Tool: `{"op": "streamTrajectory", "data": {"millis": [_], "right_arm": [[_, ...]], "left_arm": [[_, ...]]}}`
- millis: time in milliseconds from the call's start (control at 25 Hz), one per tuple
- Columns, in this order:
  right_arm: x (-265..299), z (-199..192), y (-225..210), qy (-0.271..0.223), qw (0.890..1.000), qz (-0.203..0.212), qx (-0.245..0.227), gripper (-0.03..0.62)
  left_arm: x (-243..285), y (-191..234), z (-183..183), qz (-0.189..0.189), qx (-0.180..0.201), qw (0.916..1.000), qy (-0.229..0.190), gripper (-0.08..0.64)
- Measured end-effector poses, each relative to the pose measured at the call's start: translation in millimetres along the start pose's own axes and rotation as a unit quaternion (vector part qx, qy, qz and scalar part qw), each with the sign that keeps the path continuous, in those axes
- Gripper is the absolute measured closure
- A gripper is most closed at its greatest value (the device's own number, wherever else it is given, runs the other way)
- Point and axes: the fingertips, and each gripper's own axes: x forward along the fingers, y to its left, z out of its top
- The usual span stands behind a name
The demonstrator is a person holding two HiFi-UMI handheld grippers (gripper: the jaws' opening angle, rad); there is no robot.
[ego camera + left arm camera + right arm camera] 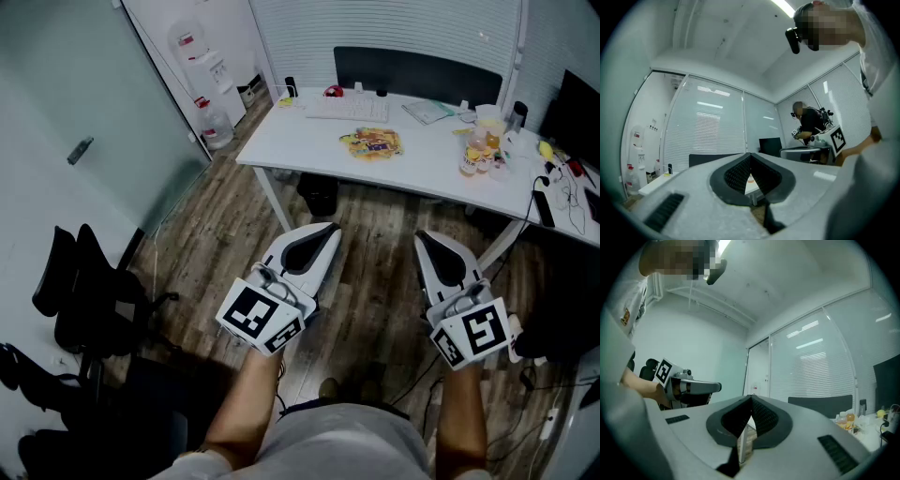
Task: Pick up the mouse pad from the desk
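Observation:
The mouse pad [372, 143], yellow with a colourful print, lies flat on the white desk [309, 150] far ahead in the head view, in front of the keyboard [347, 110]. My left gripper [331, 229] and right gripper [422, 237] hover side by side over the wooden floor, well short of the desk. Both are shut with nothing between their jaws. In the left gripper view the left gripper [750, 155] points slightly upward toward the blinds. The right gripper [751, 398] does the same in the right gripper view. The pad shows in neither gripper view.
On the desk's right stand bottles [478, 155], cables and a dark monitor [577, 112]; a dark partition [412, 73] runs along its back. A water dispenser [202, 56] stands at the far left. A black office chair [94, 291] is at my left.

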Motion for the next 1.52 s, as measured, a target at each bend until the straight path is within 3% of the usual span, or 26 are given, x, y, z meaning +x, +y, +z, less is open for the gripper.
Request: {"op": "streamTrajectory", "data": {"millis": [760, 1520], "right_arm": [[-11, -7, -25, -0.004, 1.000, 0.002, 0.022, 0.580], [-32, -23, -71, -0.002, 0.999, 0.037, 0.029, 0.580]], "left_arm": [[16, -5, -8, 0.010, -0.002, 0.9999, 0.005, 0.545], [53, -34, -23, 0.037, 0.012, 0.9990, 0.022, 0.545]]}}
